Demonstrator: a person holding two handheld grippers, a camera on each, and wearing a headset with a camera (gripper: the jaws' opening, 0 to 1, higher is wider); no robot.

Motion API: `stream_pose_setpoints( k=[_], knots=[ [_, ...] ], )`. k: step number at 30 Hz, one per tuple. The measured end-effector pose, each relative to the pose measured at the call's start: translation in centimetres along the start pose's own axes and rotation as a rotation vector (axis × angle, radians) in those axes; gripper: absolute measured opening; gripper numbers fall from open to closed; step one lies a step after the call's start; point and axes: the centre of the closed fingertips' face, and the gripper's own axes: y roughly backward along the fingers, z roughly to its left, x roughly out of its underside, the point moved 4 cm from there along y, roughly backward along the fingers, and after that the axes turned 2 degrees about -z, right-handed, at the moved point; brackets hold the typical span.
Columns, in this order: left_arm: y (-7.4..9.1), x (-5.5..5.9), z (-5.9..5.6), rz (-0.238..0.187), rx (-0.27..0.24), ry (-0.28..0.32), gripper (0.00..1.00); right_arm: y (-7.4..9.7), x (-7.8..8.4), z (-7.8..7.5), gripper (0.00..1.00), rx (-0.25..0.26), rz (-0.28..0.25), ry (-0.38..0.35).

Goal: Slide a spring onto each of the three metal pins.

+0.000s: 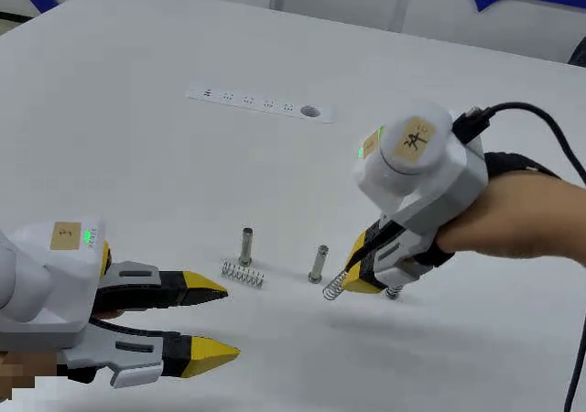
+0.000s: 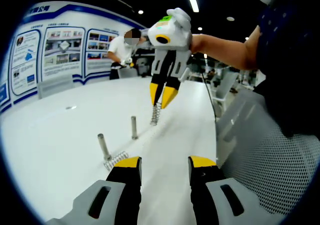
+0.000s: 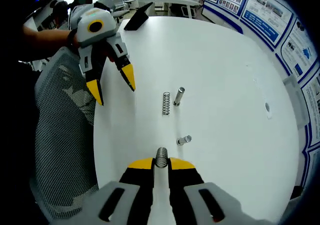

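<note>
Two bare metal pins (image 1: 246,245) (image 1: 319,263) stand upright on the white table (image 1: 137,156). One loose spring (image 1: 243,274) lies flat beside the left pin. My right gripper (image 1: 353,280) is shut on a second spring (image 1: 335,286), whose free end hangs just right of the nearer pin. In the right gripper view that spring (image 3: 161,157) sticks out between the closed jaws, with the pins (image 3: 184,140) (image 3: 178,96) ahead. A bit of coil (image 1: 394,292) peeks from under the right gripper; what it sits on is hidden. My left gripper (image 1: 222,320) is open and holds nothing, near the lying spring (image 2: 116,160).
A white power strip (image 1: 261,103) lies flush in the table farther back. A mesh chair back (image 2: 270,155) stands at the table's near side. Other people and display boards are in the background.
</note>
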Motion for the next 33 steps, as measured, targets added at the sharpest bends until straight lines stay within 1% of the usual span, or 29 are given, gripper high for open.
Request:
stream_pose_setpoints(
  k=[4, 10, 19, 24, 29, 33],
  knots=[
    [0.1, 0.0, 0.0, -0.001, -0.002, 0.0, 0.38, 1.3, -0.7, -0.9, 0.11, 0.018, 0.009, 0.016],
    [0.2, -0.1, 0.1, -0.009, -0.01, -0.001, 0.38, 2.1, -1.8, -1.7, 0.11, 0.031, 0.021, 0.041],
    [0.7, 0.1, 0.3, -0.013, -0.028, 0.004, 0.39, 1.7, -2.9, -2.6, 0.11, 0.021, 0.055, 0.074],
    [1.0, 0.2, 0.4, -0.017, -0.045, 0.007, 0.4, 1.0, -2.8, -3.2, 0.11, 0.013, 0.08, 0.084],
    [1.4, 0.4, 0.5, -0.019, -0.058, 0.016, 0.42, 0.7, -2.8, -3.3, 0.11, 0.002, 0.093, 0.087],
    [1.6, 0.3, 0.6, -0.025, -0.069, 0.023, 0.45, 0.4, -2.9, -3.6, 0.11, -0.002, 0.103, 0.093]
  ],
)
